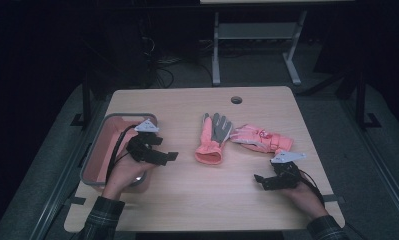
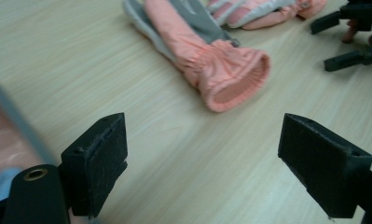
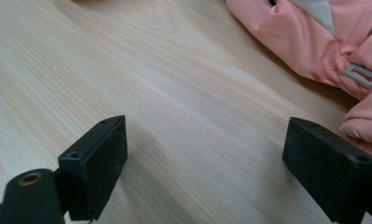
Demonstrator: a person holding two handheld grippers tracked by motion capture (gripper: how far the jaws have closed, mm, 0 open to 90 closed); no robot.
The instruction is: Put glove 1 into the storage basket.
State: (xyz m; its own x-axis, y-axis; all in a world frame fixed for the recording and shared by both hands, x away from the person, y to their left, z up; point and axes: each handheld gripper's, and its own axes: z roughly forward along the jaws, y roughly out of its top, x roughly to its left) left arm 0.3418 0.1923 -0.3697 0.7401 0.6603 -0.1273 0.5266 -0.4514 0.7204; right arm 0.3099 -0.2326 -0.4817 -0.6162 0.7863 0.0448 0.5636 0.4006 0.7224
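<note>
both hands sit at the table's near edge: left gripper (image 1: 159, 152) over the grey bin's (image 1: 118, 117) rim, jaws spread and empty. mid-table lie two pink gloves (image 1: 213, 137), fingertips nearly touching, then right gripper (image 1: 264, 181), jaws wide apart, just beside the right-hand glove (image 1: 262, 139).

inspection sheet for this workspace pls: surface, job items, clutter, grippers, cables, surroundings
Surface: wooden table, round grommet hole near far edge.
Job's things: two pink gloves mid-table; left glove palm up, cuff toward the person; right glove lying crosswise. Grey-rimmed pink bin at left edge.
Clutter: nothing seen.
Grippers: left gripper open, beside the bin; right gripper open, near the right glove; both hold nothing.
Cables: black cable trails from left gripper over the bin.
Surroundings: dark room, desk frame behind.
</note>
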